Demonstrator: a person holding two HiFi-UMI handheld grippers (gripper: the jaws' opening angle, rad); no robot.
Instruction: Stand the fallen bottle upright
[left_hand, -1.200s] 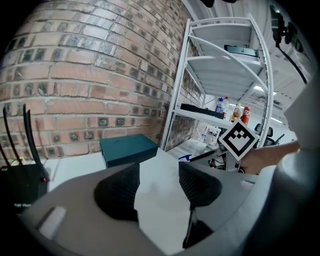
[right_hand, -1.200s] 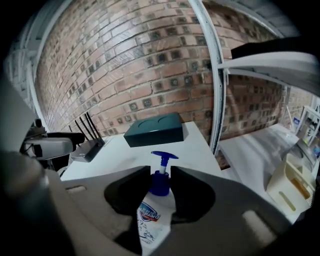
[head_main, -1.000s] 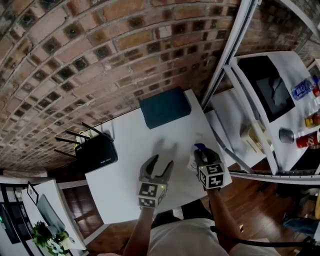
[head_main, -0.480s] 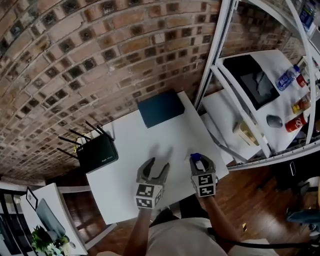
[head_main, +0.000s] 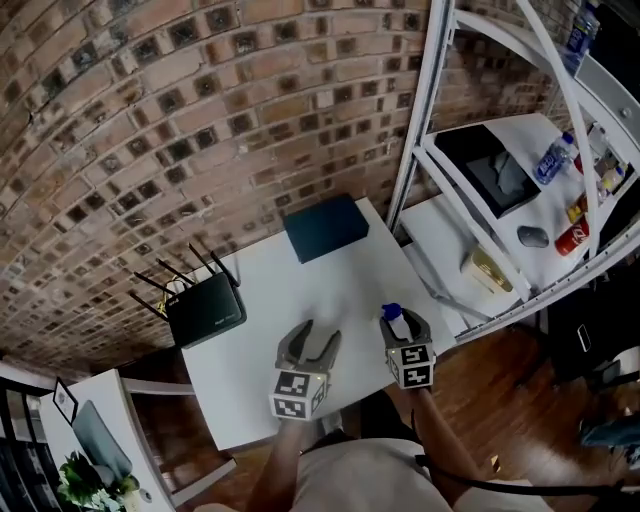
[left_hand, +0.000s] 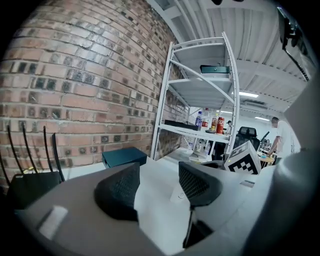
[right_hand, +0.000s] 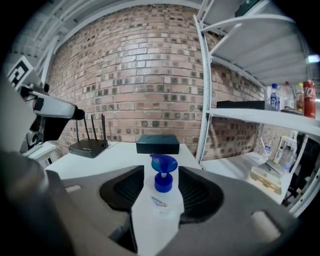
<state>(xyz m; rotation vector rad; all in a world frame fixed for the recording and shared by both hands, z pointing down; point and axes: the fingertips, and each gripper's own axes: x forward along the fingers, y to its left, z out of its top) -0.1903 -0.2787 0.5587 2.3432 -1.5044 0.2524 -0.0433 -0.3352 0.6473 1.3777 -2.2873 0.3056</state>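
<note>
Left gripper (head_main: 320, 338): held out ahead of the torso, pointing slightly downward; jaws apart, nothing between them; its marker cube (head_main: 298, 394) faces up at the near end
Left forearm (head_main: 278, 462): bare, reaching in from the near edge
Right gripper (head_main: 405, 325): just right of the left one, about level with it, tilted downward; jaws have just been opening, with the upright bottle (right_hand: 159, 200) standing between them
Right forearm (head_main: 440, 450): bare, extended from the near edge
</note>
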